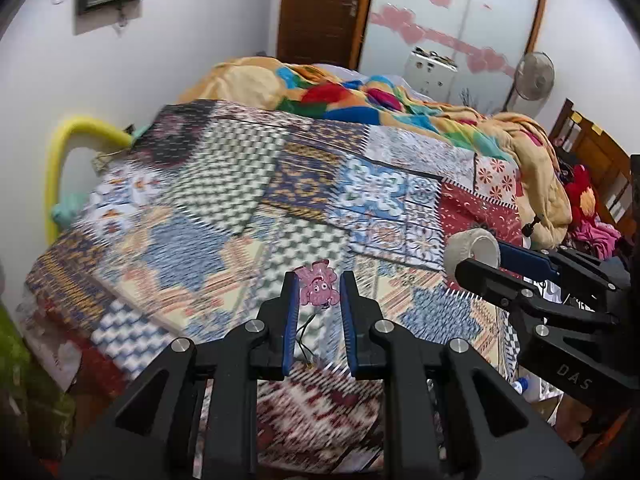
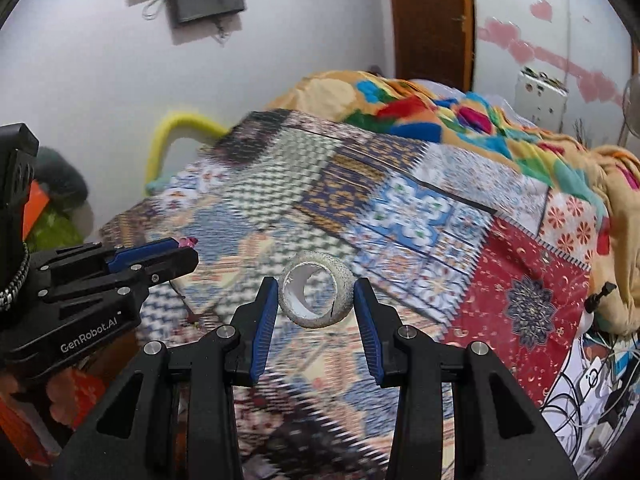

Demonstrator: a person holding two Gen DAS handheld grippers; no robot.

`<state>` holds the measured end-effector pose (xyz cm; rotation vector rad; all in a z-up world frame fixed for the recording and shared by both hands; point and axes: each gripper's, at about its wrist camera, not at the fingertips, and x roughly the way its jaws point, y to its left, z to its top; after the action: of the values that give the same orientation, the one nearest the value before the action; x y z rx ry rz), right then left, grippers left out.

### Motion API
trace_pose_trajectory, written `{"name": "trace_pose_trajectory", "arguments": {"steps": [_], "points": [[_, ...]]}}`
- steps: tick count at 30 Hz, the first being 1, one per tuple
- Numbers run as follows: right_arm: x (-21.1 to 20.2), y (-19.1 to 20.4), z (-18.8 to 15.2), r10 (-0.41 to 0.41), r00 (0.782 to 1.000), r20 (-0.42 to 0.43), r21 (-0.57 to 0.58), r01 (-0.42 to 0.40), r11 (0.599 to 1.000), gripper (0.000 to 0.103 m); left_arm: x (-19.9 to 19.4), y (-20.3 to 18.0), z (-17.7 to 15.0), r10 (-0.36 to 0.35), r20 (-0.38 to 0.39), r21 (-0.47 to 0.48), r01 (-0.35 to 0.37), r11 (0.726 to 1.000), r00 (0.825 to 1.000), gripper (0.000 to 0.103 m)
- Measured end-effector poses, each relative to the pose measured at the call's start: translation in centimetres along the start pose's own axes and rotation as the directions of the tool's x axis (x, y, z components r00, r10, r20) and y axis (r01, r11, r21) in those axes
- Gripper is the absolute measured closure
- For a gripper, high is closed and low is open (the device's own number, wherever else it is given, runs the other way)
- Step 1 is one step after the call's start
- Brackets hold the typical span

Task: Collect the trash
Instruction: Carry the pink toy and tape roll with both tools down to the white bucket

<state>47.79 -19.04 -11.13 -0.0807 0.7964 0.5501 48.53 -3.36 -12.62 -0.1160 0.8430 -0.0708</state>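
My left gripper (image 1: 318,284) is shut on a small pink cartoon wrapper (image 1: 317,283), held between its blue pads above the patchwork bedsheet (image 1: 224,200). My right gripper (image 2: 316,294) is shut on a white tape roll (image 2: 317,295), its hole facing the camera. In the left wrist view the right gripper (image 1: 476,256) sits to the right with the roll (image 1: 474,250) at its tip. In the right wrist view the left gripper (image 2: 186,250) is at the left, with a bit of pink wrapper (image 2: 188,242) showing at its tip.
A rumpled colourful blanket (image 1: 360,100) lies at the far end of the bed. A yellow foam tube (image 1: 68,152) stands by the left wall. A wooden door (image 1: 320,8), a wardrobe, a fan (image 1: 534,76) and a wooden chair with clothes (image 1: 588,184) are behind and right.
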Motion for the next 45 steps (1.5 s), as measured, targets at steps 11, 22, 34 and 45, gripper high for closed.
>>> {"name": "trace_pose_trajectory", "arguments": {"steps": [11, 22, 34, 45], "points": [[-3.4, 10.9, -1.6, 0.121, 0.993, 0.012, -0.081, -0.119, 0.99, 0.067, -9.8, 7.4, -5.9, 0.102, 0.039, -0.084, -0.099, 0.992, 0.994, 0.084], [-1.2, 20.5, -5.2, 0.23, 0.969, -0.092, -0.144, -0.241, 0.96, 0.067, -14.9, 16.3, -13.9, 0.212, -0.023, -0.218, -0.212, 0.953, 0.977, 0.084], [5.7, 29.4, -9.5, 0.258, 0.921, -0.293, -0.231, -0.33, 0.915, 0.067, -12.5, 25.2, -22.8, 0.223, -0.194, -0.363, -0.281, 0.889, 0.955, 0.084], [15.4, 34.0, -14.2, 0.202, 0.832, -0.516, -0.244, -0.369, 0.897, 0.067, -3.1, 31.5, -30.0, 0.089, -0.394, -0.488, -0.29, 0.823, 0.915, 0.084]]}}
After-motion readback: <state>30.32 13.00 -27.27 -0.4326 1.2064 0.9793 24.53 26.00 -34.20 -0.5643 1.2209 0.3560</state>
